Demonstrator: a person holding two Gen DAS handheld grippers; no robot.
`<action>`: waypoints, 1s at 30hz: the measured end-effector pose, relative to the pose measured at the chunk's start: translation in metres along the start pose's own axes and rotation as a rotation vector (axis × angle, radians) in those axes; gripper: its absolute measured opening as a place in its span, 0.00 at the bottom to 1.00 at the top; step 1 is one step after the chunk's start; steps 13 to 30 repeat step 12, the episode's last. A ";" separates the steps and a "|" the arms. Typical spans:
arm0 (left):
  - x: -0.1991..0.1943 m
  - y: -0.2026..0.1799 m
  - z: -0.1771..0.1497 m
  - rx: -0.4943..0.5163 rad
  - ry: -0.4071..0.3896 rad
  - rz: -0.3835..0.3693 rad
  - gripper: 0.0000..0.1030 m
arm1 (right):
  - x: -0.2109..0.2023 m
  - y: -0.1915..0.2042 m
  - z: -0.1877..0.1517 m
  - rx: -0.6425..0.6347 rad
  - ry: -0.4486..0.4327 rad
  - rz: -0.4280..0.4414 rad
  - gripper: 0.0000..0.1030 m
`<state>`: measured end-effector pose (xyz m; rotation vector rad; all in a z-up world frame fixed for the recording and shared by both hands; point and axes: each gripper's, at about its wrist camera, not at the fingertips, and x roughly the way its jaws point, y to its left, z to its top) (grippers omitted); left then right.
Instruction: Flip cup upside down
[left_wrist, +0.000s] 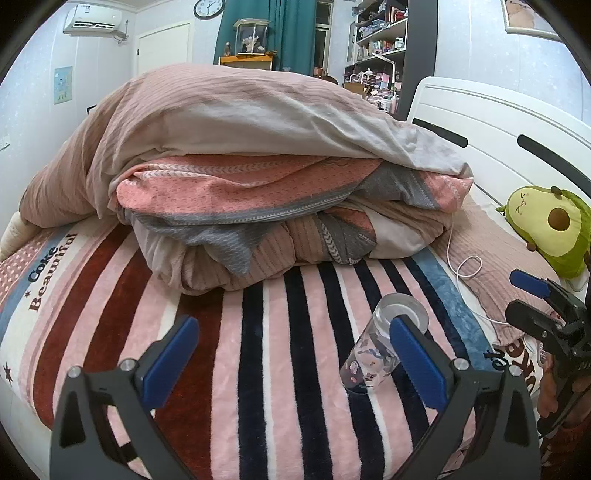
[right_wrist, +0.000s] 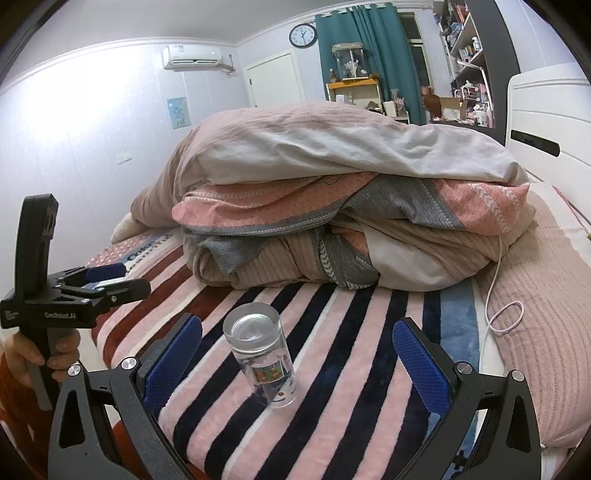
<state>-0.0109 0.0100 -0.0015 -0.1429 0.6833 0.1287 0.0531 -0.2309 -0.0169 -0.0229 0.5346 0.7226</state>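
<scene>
A clear glass cup (right_wrist: 263, 357) with small printed pictures stands on the striped blanket (right_wrist: 332, 387), its thick base on top and its mouth down. It sits between the open blue fingers of my right gripper (right_wrist: 297, 365), nearer the left finger, touching neither. In the left wrist view the cup (left_wrist: 373, 356) stands just behind the right finger of my open left gripper (left_wrist: 293, 360), outside the jaws. The right gripper (left_wrist: 532, 295) shows at that view's right edge. The left gripper (right_wrist: 107, 277) shows at the left of the right wrist view, held by a hand.
A big heap of folded quilts (right_wrist: 351, 206) fills the bed behind the cup. A white cable (right_wrist: 504, 314) loops on the pink sheet to the right. An avocado plush (left_wrist: 550, 229) lies by the white headboard (left_wrist: 498, 125).
</scene>
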 end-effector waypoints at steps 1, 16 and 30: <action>0.000 0.000 0.000 0.000 0.000 0.001 1.00 | 0.000 0.000 0.000 0.001 0.001 0.001 1.00; -0.001 -0.006 0.001 0.007 -0.009 -0.001 1.00 | -0.007 -0.005 -0.001 0.009 -0.008 -0.009 1.00; -0.001 -0.006 0.001 0.007 -0.009 -0.001 1.00 | -0.007 -0.005 -0.001 0.009 -0.008 -0.009 1.00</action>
